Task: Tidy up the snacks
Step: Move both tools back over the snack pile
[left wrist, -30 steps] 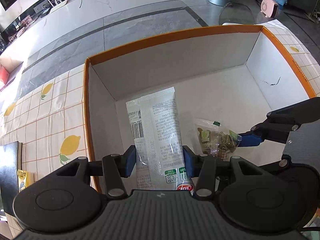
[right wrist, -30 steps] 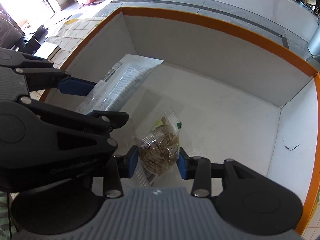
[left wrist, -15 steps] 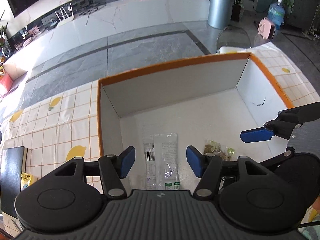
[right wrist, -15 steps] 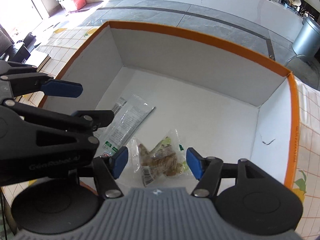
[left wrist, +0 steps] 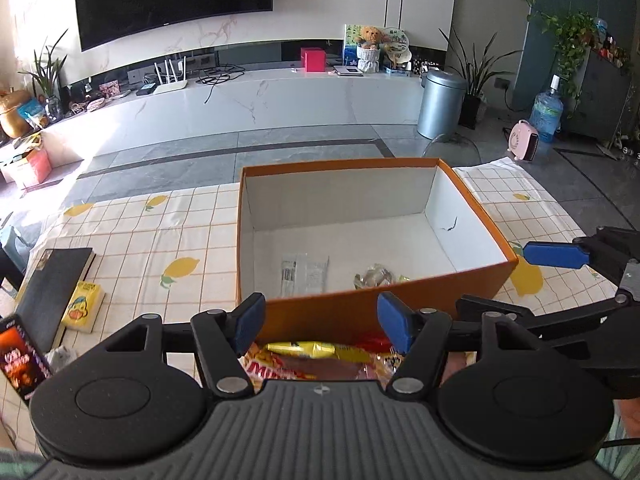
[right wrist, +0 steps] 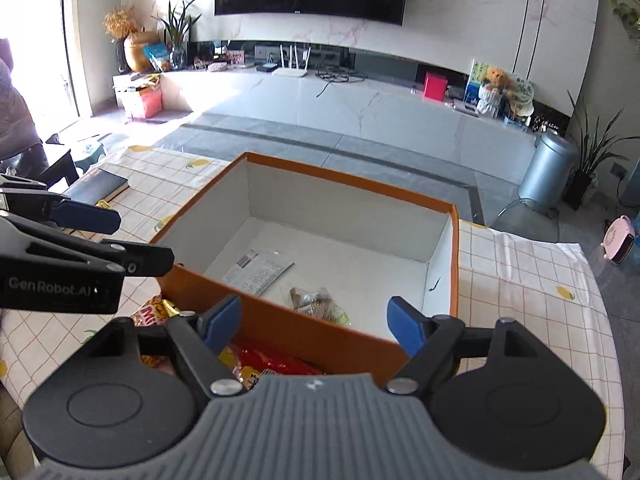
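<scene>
An orange box (left wrist: 360, 314) with a white inside stands on the lemon-print tablecloth; it also shows in the right wrist view (right wrist: 304, 326). On its floor lie a flat white snack packet (left wrist: 304, 273) (right wrist: 258, 271) and a clear bag of brown snacks (left wrist: 374, 276) (right wrist: 316, 300). My left gripper (left wrist: 322, 326) is open and empty, held above and in front of the box's near wall. My right gripper (right wrist: 314, 322) is open and empty beside it. More snack packets, yellow and red (left wrist: 320, 354) (right wrist: 264, 362), lie in front of the box under both grippers.
A black book (left wrist: 56, 288), a small yellow packet (left wrist: 84, 306) and a dark packet (left wrist: 20, 356) lie on the table (left wrist: 160, 232) left of the box. Behind the table are a grey floor, a white TV bench and a metal bin (left wrist: 440, 104).
Both grippers let go of their packets inside the box, opened, and pulled back and up. The white packet and the clear bag now lie on the box floor.
</scene>
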The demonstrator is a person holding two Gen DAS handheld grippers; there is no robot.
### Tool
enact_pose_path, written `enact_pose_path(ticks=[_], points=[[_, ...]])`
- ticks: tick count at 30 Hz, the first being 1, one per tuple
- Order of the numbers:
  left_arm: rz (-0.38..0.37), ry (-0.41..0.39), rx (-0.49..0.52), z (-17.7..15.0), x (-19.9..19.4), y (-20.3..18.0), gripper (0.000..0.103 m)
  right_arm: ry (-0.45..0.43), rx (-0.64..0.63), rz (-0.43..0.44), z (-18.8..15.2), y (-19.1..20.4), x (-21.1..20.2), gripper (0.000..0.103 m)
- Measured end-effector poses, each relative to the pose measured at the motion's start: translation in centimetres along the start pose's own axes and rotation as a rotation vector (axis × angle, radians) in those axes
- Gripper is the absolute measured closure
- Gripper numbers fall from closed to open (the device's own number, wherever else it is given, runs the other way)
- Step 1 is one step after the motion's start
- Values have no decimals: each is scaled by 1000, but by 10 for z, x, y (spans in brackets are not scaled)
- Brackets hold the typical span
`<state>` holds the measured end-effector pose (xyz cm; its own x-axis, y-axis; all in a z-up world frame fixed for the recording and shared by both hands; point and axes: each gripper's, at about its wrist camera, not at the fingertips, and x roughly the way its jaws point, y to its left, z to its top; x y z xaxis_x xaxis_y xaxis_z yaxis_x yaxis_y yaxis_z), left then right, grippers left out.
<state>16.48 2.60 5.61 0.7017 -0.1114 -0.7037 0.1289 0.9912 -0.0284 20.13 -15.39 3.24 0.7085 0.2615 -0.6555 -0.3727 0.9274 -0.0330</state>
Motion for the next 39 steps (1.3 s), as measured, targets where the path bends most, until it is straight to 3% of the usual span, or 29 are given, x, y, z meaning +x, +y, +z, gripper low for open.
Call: enact_pose_path(ticks=[7, 13, 19, 27, 30, 33, 39], points=[[-22, 22, -106, -69, -17, 6, 25, -5, 120, 19, -86, 22, -28, 26], [-30, 114, -139, -124, -7, 14, 25, 71, 100, 4, -142, 40, -20, 27], [-36, 120, -158, -154, -1, 20, 25, 87, 2, -39, -163, 44, -7, 27], [-3, 128, -225, -167, 14, 36, 22, 109, -48, -38, -160, 51, 9, 27], [8, 127, -220, -170, 20, 38, 27, 146, 83, 18, -160, 47, 14, 27], [12, 129, -199, -170, 27, 35, 31, 169, 234, 57, -158, 37, 19, 41], [46, 117, -145, -168, 38, 27, 37, 203, 531, 88, -155, 14, 32, 42]])
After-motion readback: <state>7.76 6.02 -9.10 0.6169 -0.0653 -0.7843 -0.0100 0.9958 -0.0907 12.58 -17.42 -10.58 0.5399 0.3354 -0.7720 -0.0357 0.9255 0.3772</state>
